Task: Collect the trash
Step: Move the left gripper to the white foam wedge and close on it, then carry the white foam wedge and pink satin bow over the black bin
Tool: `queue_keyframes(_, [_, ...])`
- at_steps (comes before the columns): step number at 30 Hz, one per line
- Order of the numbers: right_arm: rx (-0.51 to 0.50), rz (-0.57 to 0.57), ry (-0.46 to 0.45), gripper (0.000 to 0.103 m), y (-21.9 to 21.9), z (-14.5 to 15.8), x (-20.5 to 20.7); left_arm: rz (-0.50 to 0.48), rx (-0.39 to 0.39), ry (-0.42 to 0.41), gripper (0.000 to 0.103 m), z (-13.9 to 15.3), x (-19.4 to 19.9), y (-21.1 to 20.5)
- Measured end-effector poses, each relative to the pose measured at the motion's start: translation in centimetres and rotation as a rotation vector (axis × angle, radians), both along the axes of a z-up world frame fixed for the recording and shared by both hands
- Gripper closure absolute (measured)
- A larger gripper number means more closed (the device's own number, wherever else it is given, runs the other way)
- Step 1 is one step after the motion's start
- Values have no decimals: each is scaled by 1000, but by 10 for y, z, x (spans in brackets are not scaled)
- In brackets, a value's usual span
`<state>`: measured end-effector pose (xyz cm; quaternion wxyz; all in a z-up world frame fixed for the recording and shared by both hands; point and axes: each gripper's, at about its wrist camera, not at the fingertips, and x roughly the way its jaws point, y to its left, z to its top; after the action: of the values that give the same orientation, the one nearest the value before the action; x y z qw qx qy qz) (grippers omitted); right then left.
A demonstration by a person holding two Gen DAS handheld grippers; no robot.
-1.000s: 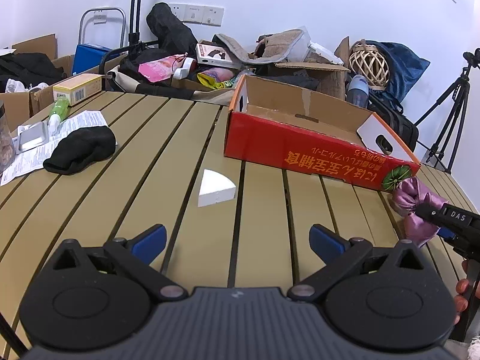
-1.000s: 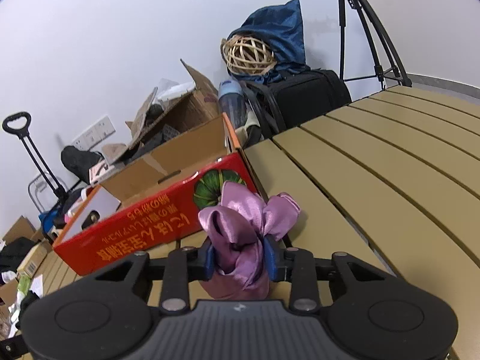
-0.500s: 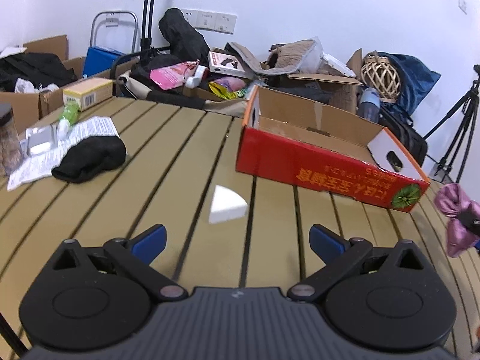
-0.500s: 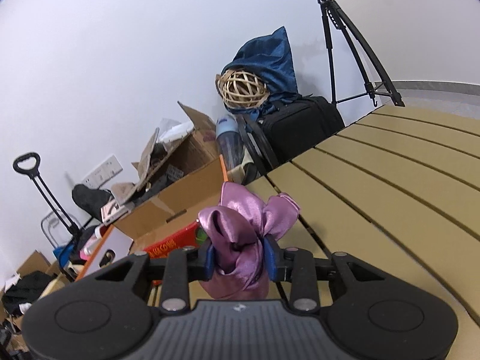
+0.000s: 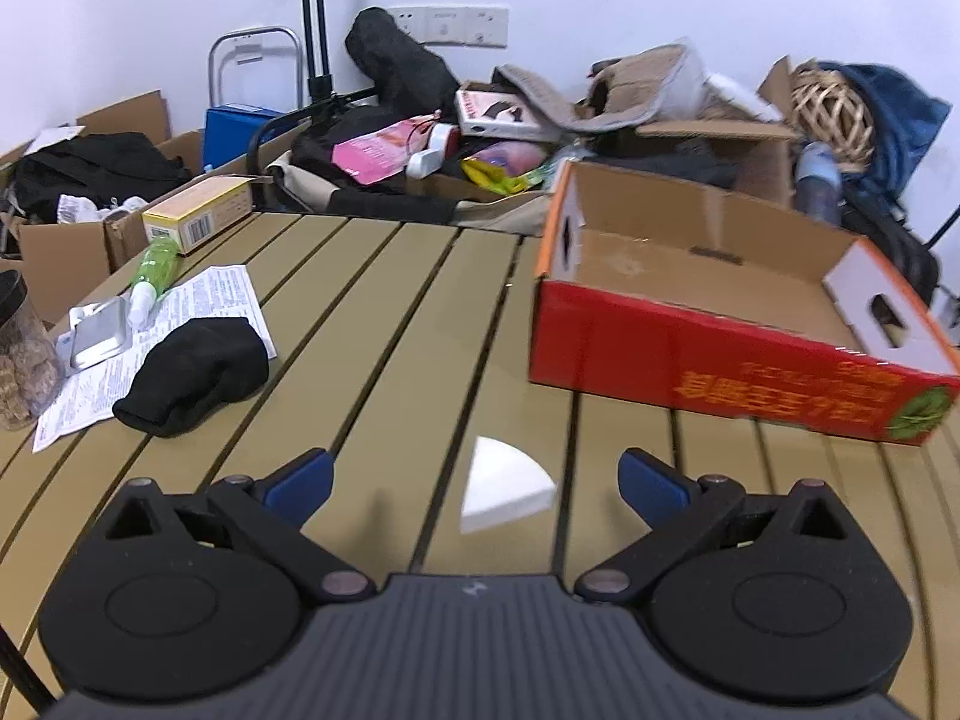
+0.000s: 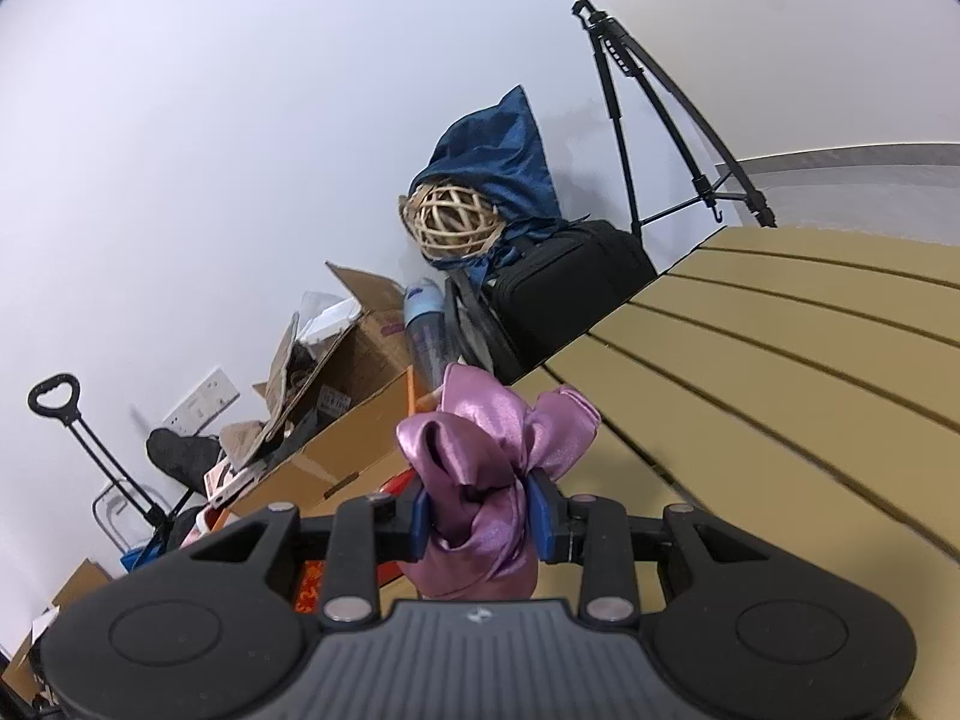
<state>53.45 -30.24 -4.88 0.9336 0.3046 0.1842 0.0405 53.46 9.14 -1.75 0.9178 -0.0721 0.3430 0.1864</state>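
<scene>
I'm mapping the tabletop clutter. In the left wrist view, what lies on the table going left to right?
Jar → metal tin → black cloth → white wedge → red cardboard box.

cloth [image 6: 480, 480] shiny lilac | box [image 5: 720, 360] red w/ orange print | wedge [image 5: 504, 486] white, blurry | table [image 5: 390, 330] tan slats

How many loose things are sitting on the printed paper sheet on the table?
3 on the paper sheet: green bottle at its far edge, silver packet at its left, black cloth overlapping its near side. Anything underneath is hidden.
</scene>
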Motion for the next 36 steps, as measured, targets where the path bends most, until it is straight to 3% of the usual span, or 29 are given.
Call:
queue_keyframes(7, [18, -12, 4, 72, -10, -2, 1, 38, -21, 48, 1, -17, 20, 6])
queue_keyframes(11, [20, -6, 6, 72, -10, -3, 2, 44, -31, 57, 10, -23, 23, 7])
queue_keyframes(17, [21, -3, 9, 72, -8, -3, 4, 45, -40, 65, 32, -28, 26, 9])
queue_keyframes(23, [20, 1, 9, 72, -7, -3, 4, 25, -37, 55, 44, -28, 26, 8])
queue_keyframes(27, [21, 4, 8, 72, -7, -3, 4, -18, -30, 47, 67, -28, 26, 1])
queue_keyframes(36, [16, 15, 5, 72, -7, -2, 2, -38, 3, 22, 70, -23, 19, -6])
